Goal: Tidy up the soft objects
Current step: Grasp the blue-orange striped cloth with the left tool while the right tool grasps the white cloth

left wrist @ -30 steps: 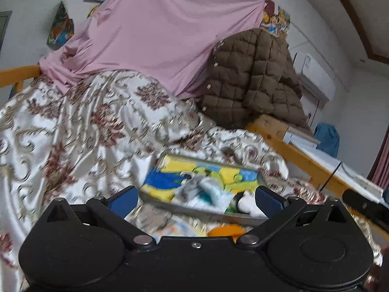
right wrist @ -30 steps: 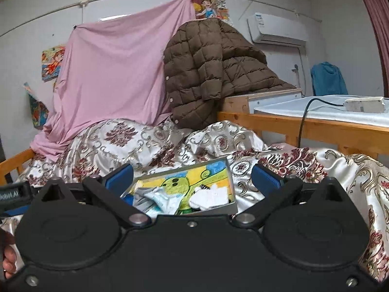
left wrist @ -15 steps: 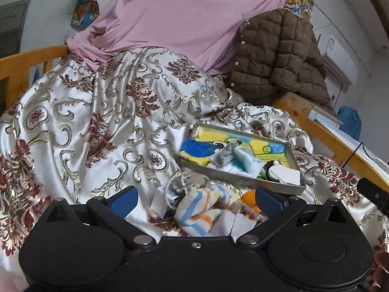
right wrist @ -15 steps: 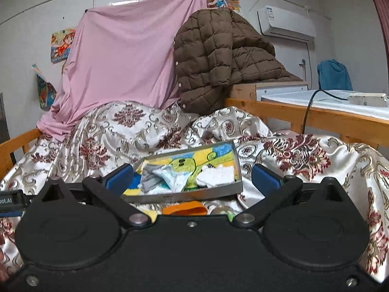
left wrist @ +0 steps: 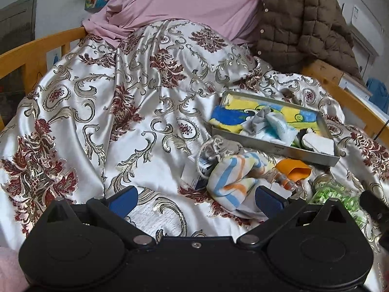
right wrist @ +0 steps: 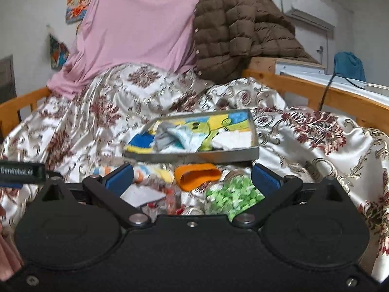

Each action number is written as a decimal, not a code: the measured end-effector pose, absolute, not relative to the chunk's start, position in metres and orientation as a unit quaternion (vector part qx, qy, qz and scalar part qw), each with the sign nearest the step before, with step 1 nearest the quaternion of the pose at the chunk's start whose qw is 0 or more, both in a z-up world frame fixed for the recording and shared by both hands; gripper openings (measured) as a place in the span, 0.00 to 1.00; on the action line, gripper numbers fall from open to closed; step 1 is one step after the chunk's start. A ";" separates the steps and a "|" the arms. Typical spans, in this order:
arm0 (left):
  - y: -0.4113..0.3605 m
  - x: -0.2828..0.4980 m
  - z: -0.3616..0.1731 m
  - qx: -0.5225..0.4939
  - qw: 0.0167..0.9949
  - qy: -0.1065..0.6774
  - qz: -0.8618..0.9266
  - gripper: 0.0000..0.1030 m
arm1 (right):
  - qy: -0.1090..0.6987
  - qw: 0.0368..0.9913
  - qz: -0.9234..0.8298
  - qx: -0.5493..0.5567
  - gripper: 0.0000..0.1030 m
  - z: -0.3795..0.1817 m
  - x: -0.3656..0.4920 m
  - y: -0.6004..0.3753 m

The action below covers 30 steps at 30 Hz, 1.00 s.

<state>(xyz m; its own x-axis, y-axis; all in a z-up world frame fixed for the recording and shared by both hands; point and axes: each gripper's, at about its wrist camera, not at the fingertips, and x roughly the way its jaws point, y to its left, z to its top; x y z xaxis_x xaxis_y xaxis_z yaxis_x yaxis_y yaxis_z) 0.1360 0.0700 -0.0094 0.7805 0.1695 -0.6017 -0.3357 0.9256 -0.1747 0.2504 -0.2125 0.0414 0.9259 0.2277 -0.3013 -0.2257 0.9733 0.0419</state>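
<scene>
Both grippers, left (left wrist: 195, 200) and right (right wrist: 192, 178), have fingers spread, empty. The striped sock (left wrist: 233, 177) lies on the bed at the tray's (left wrist: 274, 147) 7 o'clock; a grab may snag the slippery bedspread (left wrist: 121, 112).

Left wrist view looked low across the bedspread (left wrist: 136, 112) from the left, right wrist view sat nearer, facing headboard-ward, both shared the metal tray (left wrist: 274, 146) (right wrist: 194, 155)

striped sock (left wrist: 233, 182) crumpled before tray (left wrist: 274, 147) holding socks (left wrist: 267, 127).
</scene>
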 end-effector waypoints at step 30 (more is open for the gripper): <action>0.075 0.223 -0.045 -0.076 0.888 0.449 0.069 0.99 | 0.228 0.937 0.195 -0.181 0.99 -0.015 0.293 -0.141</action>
<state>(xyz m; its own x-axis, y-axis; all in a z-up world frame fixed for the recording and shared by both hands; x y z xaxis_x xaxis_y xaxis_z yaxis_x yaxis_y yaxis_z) 0.2228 0.0754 -0.0454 0.5870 0.0544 -0.8078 -0.1905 0.9790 -0.0725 0.2929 -0.1415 -0.0150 0.8195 0.2834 -0.4981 -0.4484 0.8584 -0.2494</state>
